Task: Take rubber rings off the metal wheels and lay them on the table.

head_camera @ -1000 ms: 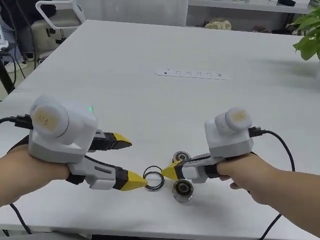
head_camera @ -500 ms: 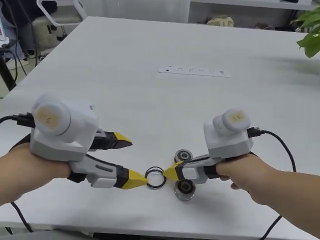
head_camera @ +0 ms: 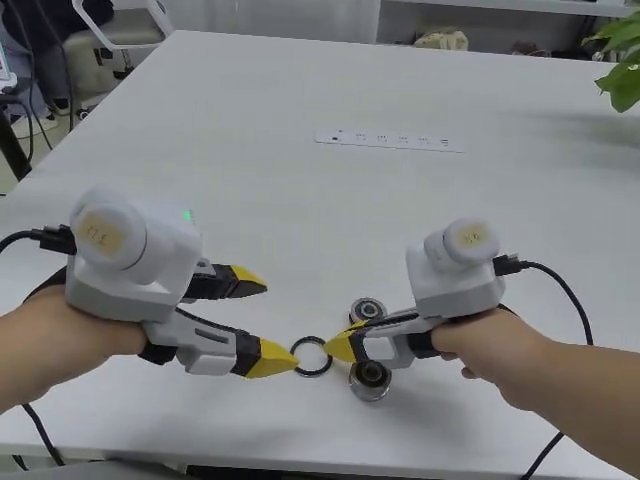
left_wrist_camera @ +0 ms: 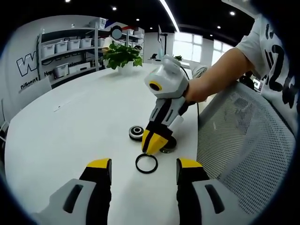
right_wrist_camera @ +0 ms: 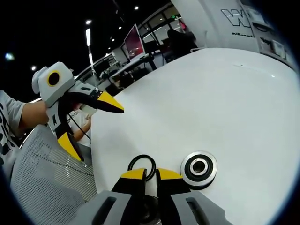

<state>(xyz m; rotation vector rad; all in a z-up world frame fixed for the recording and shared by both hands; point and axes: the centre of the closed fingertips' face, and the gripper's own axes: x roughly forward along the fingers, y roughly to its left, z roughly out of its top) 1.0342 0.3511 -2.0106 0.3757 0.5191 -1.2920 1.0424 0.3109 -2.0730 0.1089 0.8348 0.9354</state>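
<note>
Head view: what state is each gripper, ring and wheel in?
Left gripper: open, empty.
Right gripper: shut, tip beside the ring.
Rubber ring: loose, flat on the table.
Far wheel: flat on the table.
Near wheel: flat, partly under the right gripper.

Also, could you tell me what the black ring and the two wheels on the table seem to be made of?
The ring looks like matte black rubber: thin, dull, no glint. The far wheel and the near wheel look like metal, with shiny silvery rims. The dark band inside each could be rubber or a seal; I cannot tell which.
</note>
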